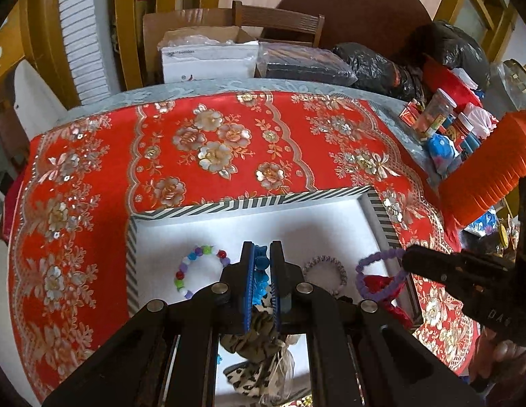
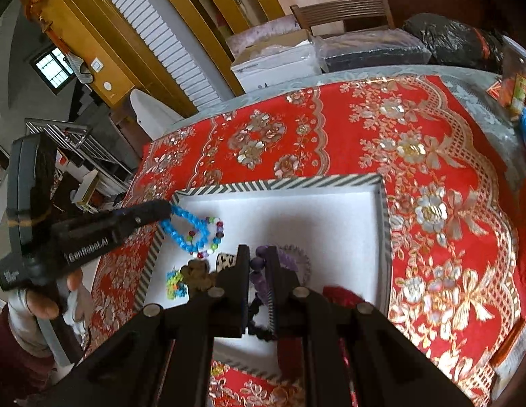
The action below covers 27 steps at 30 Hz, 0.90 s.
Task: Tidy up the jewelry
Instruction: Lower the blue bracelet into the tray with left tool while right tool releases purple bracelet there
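Both grippers same build: left gripper (image 1: 262, 257) black plastic, blue ribbed pads, four round silver pivot pins across the linkage; right gripper (image 2: 257, 261) black too, pins alike, pads dark. Left unit seen at 9 o'clock in right view: white "GenRobot.AI" print on the side, grey handle. Person's left hand (image 2: 47, 305) wears dark maroon sleeve, pale cuff

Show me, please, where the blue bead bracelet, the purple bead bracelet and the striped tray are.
blue bead bracelet (image 2: 195, 230): right wrist view, on its hanging loop.
purple bead bracelet (image 1: 381, 259): left wrist view, on its upper strand.
striped tray (image 1: 256, 201): left wrist view, on its far rim.
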Each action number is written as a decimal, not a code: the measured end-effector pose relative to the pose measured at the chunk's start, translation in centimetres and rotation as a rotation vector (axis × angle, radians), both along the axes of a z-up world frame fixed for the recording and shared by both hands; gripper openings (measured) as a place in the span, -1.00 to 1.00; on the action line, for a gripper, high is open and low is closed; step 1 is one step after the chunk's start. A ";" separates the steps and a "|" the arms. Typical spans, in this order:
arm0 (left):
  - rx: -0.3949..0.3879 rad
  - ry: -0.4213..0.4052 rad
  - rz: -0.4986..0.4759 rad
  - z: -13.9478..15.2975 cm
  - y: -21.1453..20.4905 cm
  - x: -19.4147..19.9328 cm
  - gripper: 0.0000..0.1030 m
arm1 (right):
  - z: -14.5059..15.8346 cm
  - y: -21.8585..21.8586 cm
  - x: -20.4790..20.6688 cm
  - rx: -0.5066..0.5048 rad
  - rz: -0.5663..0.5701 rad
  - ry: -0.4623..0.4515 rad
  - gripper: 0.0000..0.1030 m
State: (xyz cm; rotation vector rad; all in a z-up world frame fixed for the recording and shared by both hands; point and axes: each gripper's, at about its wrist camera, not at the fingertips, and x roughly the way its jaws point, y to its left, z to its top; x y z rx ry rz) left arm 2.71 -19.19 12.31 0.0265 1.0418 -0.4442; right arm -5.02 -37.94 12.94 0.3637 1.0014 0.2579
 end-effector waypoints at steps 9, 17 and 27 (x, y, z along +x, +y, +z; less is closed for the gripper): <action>-0.040 0.048 0.020 -1.6 0.1 1.5 -1.00 | -0.2 1.0 2.9 0.000 0.009 0.005 -0.83; -0.064 0.128 0.100 -4.7 2.7 3.2 -1.00 | -2.2 2.2 6.2 0.050 0.031 0.024 -0.83; -0.056 0.227 0.205 -9.5 5.5 3.8 -1.00 | -9.1 -2.2 8.1 -0.059 -0.098 0.152 -0.82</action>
